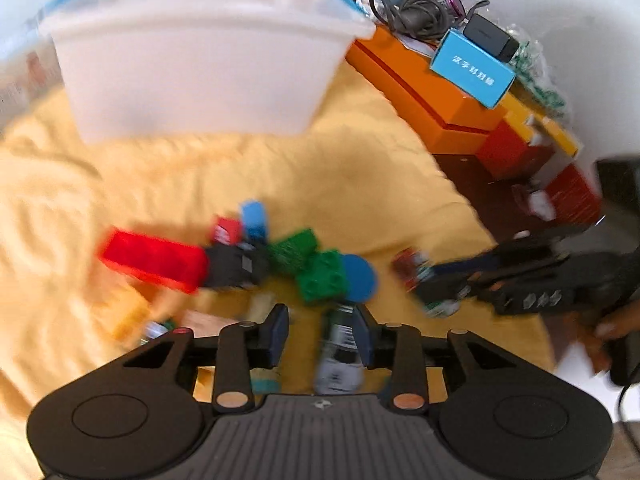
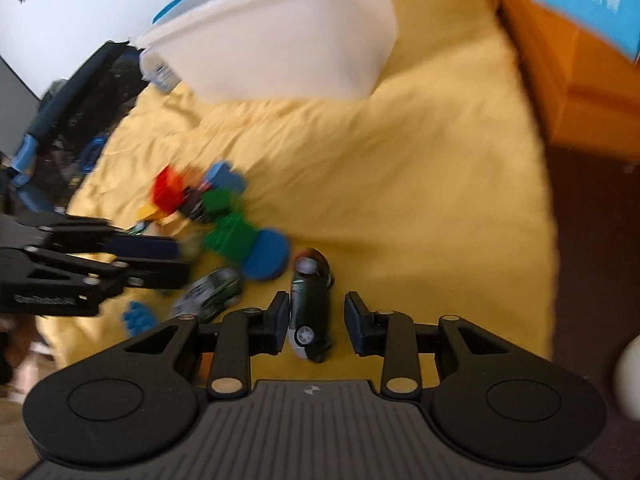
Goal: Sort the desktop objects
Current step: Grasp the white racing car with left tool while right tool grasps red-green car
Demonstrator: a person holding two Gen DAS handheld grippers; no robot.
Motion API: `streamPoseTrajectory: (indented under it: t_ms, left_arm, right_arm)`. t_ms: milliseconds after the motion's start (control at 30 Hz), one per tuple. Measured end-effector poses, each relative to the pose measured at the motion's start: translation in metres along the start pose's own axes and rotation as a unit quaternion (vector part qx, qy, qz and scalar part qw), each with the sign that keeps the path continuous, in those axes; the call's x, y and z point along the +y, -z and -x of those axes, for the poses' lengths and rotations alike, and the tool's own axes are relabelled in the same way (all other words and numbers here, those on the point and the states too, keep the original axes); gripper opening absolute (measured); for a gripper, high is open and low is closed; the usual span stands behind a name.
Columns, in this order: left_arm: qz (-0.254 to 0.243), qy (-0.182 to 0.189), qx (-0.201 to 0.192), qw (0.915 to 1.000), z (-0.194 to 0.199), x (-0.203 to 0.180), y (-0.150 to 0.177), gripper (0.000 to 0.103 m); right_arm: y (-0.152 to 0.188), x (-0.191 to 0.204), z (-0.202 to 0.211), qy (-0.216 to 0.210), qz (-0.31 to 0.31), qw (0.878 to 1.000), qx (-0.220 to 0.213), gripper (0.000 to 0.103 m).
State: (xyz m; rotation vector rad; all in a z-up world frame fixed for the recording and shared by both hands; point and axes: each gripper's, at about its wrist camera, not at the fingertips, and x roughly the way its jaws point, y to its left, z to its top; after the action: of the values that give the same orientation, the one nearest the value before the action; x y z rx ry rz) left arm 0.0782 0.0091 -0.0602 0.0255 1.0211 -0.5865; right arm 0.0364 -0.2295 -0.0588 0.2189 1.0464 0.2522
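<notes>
Lighting was bright, warm and diffuse, with soft shadows under the white bin (image 1: 200,60) on the yellow cloth (image 1: 360,160). Motion blur smeared the toy bricks (image 1: 160,258) and the frame edges. Fisheye distortion curved the periphery; corners were vignetted black.

- A dark toy car (image 2: 311,304) is seen between the spread fingers of the right gripper (image 2: 317,320), on a yellow cloth (image 2: 400,184).
- The left gripper (image 2: 176,260) is seen near a blue disc (image 2: 266,254).
- A white bin (image 2: 288,40) is seen beyond.
</notes>
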Motion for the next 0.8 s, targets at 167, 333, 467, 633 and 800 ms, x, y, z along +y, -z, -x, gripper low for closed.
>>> streamPoseTrajectory:
  t_ms: [167, 333, 467, 633, 800]
  left_arm:
    - [-0.038, -0.009, -0.017, 0.9991, 0.014, -0.014, 0.002, 0.044]
    - [-0.090, -0.028, -0.007, 0.9955, 0.002, -0.040, 0.009, 0.046]
    - [-0.101, -0.047, 0.014, 0.9937, -0.015, -0.045, 0.016, 0.046]
    - [-0.095, -0.049, 0.030, 0.9938, -0.027, -0.041, 0.025, 0.046]
    - [-0.063, -0.039, 0.013, 0.9972, -0.017, -0.032, 0.025, 0.033]
  right_arm:
    - [0.000, 0.004, 0.012, 0.084, 0.052, 0.995, -0.026, 0.038]
    - [0.006, 0.016, 0.007, 0.077, 0.061, 0.995, -0.015, 0.044]
    - [0.010, 0.033, -0.006, 0.119, 0.095, 0.988, -0.008, 0.052]
    - [0.016, 0.037, -0.017, 0.141, 0.099, 0.985, 0.006, 0.046]
    - [0.020, 0.044, -0.014, 0.142, 0.104, 0.984, 0.000, 0.033]
